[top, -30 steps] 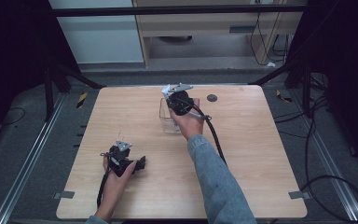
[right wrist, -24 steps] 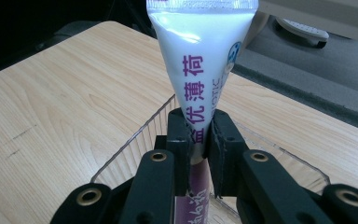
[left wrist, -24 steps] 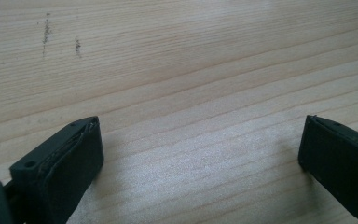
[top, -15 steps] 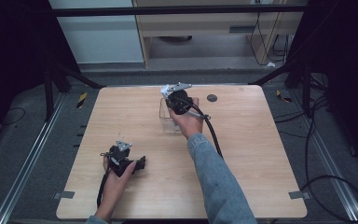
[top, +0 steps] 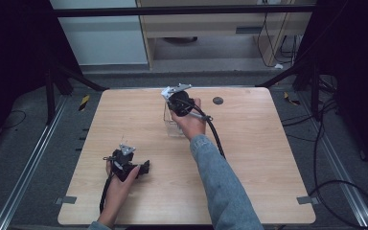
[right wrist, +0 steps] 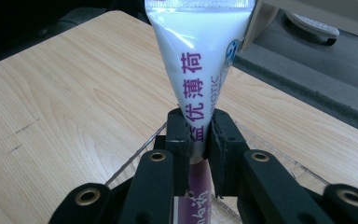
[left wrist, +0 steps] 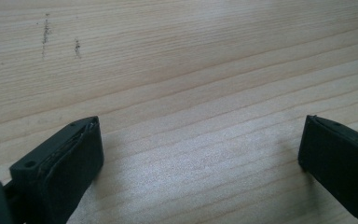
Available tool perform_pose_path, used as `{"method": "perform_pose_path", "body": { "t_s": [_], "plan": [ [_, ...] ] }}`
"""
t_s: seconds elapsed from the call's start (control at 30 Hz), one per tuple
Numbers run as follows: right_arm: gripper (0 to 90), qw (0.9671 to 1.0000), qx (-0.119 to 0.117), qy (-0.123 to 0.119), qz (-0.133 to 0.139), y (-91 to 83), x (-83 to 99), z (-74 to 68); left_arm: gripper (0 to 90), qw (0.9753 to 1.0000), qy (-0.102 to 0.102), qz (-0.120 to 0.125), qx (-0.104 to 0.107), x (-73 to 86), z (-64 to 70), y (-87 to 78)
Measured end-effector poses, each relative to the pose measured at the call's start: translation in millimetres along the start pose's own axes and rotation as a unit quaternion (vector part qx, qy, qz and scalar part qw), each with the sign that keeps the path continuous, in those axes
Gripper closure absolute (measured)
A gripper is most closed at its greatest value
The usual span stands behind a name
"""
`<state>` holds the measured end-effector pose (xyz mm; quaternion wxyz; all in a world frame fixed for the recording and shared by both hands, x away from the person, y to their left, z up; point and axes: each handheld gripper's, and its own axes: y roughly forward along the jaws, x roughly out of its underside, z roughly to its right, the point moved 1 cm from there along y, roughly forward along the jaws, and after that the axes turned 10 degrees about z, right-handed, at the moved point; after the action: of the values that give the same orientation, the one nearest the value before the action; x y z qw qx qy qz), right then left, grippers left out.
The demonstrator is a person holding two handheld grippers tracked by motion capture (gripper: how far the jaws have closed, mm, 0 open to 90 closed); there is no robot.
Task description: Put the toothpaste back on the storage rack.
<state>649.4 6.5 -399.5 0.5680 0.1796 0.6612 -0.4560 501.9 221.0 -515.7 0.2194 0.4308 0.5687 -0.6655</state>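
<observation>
Light wooden table (top: 268,158) on grey carpeted floor (top: 24,158), perhaps a desk (top: 211,21) beyond.

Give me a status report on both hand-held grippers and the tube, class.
Right hand-held gripper shut on the white tube, above the clear box. Left hand-held gripper open, low over bare table. Nothing in the way.

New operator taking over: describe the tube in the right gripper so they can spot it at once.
On the wooden table, look to the far middle, where a clear box stands. Above it the right gripper pinches a white tube, the one thing bearing purple Chinese lettering.
</observation>
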Motion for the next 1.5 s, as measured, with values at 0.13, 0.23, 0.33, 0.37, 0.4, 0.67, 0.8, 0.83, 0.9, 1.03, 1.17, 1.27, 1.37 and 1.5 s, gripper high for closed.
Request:
{"method": "perform_pose_path", "body": {
  "t_s": [0.13, 0.23, 0.33, 0.37, 0.4, 0.67, 0.8, 0.83, 0.9, 1.03, 1.17, 1.27, 1.37, 1.5],
  "plan": [
    [79.3, 1.0000, -0.002, 0.001, -0.001, 2.2, -0.8, -0.1, 0.0, 1.0000, 0.000, 0.000, 0.000, 0.0, 0.0, 0.0],
    [79.2, 1.0000, -0.002, 0.004, -0.001, 3.5, -0.7, 0.4, 0.0, 1.0000, 0.000, 0.000, 0.000, 0.0, 0.0, 0.0],
    [79.2, 1.0000, -0.002, 0.004, -0.004, 4.6, -1.4, 0.5, 0.0, 1.0000, 0.000, 0.000, 0.000, 0.0, 0.0, 0.0],
    [79.1, 1.0000, -0.003, 0.004, -0.004, 5.2, -1.6, 0.9, 0.0, 1.0000, 0.000, 0.000, 0.000, 0.0, 0.0, 0.0],
    [79.2, 1.0000, -0.003, 0.005, -0.005, 5.4, -1.7, 1.0, 0.0, 1.0000, 0.000, 0.000, 0.000, 0.0, 0.0, 0.0],
    [79.0, 1.0000, -0.006, 0.003, -0.007, 9.6, -2.6, -0.5, 0.0, 1.0000, 0.000, 0.000, 0.000, 0.0, -0.1, 0.0],
    [78.9, 0.9999, -0.006, 0.007, -0.007, 11.0, -2.5, -0.5, 0.0, 1.0000, 0.001, 0.000, 0.001, 0.0, -0.1, 0.1],
    [78.8, 0.9999, -0.006, 0.008, -0.007, 11.4, -2.5, -0.5, 0.0, 1.0000, 0.001, 0.000, 0.001, 0.0, -0.2, 0.1],
    [78.8, 0.9999, -0.006, 0.009, -0.008, 12.0, -2.6, -0.1, 0.0, 1.0000, 0.001, 0.000, 0.001, 0.0, -0.2, 0.1],
    [78.7, 0.9999, -0.006, 0.010, -0.008, 12.5, -2.8, 0.4, 0.0, 1.0000, 0.001, 0.000, 0.001, 0.0, -0.2, 0.1],
    [78.7, 0.9999, -0.007, 0.010, -0.009, 12.4, -2.9, 0.7, 0.0, 1.0000, 0.001, 0.000, 0.001, -0.1, -0.2, 0.1],
    [78.6, 0.9999, -0.008, 0.012, -0.009, 12.5, -2.8, 0.7, 0.0, 1.0000, 0.001, 0.000, 0.001, -0.1, -0.2, 0.1],
    [78.6, 0.9999, -0.008, 0.011, -0.008, 12.7, -2.8, 1.2, 0.0, 1.0000, 0.001, 0.000, 0.001, -0.1, -0.3, 0.1],
    [78.4, 0.9998, -0.009, 0.013, -0.010, 12.3, -3.0, 1.1, 0.0, 1.0000, 0.001, 0.000, 0.001, -0.1, -0.3, 0.1]
  ]
}}
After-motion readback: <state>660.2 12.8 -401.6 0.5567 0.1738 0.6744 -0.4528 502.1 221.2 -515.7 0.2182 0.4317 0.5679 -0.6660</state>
